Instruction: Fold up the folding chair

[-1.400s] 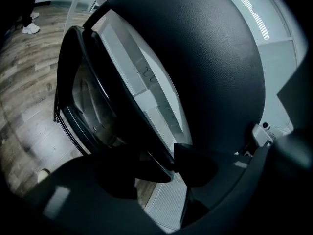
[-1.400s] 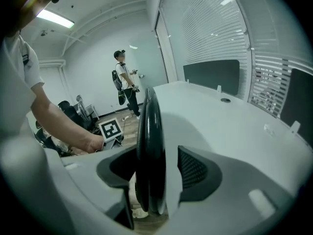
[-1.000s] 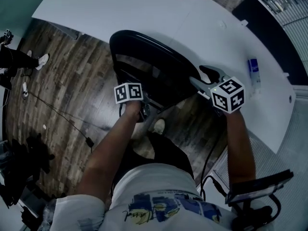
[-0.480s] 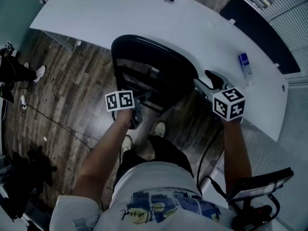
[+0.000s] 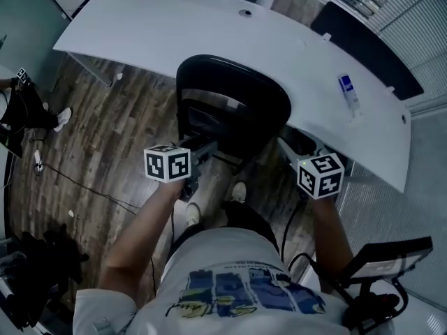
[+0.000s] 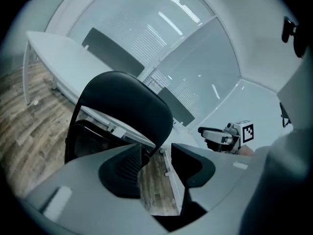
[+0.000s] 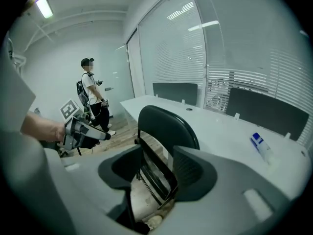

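Both left gripper (image 6: 157, 153) and right gripper (image 7: 157, 163) empty, jaws closing. Folding chair (image 5: 234, 89) looks stiff, light; I'd grip its frame.

The folding chair (image 5: 234, 96) stands right in front of you, close to the edge of the long white desk (image 5: 174, 26), so there is little room behind it. On your left the wooden floor (image 5: 119, 117) is open, only a thin cable (image 5: 91, 187) lies across it. On your right the gap between chair and desk looks narrow, though the view is dark there.
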The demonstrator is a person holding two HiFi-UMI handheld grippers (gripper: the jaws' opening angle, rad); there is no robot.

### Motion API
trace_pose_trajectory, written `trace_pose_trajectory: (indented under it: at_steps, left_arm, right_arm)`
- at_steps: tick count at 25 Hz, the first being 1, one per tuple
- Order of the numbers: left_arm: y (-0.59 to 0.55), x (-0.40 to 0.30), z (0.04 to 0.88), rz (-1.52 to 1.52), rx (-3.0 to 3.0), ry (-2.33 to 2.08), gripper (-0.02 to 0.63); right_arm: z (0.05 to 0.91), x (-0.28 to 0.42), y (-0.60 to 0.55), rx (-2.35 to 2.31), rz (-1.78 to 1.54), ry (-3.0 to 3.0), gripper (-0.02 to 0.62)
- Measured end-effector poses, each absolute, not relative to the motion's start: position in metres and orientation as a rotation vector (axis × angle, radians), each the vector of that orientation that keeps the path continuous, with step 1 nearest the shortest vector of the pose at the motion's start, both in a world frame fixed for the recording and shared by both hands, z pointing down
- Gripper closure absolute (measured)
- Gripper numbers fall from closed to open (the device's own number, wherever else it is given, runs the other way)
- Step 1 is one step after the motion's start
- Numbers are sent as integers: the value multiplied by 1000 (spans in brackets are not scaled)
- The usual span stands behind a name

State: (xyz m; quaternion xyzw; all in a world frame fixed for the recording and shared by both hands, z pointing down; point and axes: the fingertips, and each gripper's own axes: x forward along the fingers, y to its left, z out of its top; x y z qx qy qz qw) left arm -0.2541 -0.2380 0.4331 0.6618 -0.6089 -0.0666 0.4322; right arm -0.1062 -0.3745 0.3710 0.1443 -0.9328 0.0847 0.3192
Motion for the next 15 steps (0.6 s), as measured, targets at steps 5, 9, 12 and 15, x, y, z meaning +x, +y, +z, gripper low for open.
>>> trace_pose_trajectory:
  at_steps: [5, 9, 12, 15]
  left_arm:
    - [-190, -247, 388, -49, 1791, -1563, 455]
    - [-185, -246, 376, 43, 1851, -1618, 524]
    - [-162, -245, 356, 61, 1895, -1641, 579]
    - [-123, -239, 333, 80, 1956, -1631, 600]
  right_arm:
    - [355, -91, -319, 451, 226, -2473, 487]
    - [356, -83, -316, 497, 212, -2495, 573]
    - [344, -79, -291, 518, 200, -2509, 592]
    - [327, -73, -246, 543, 188, -2523, 592]
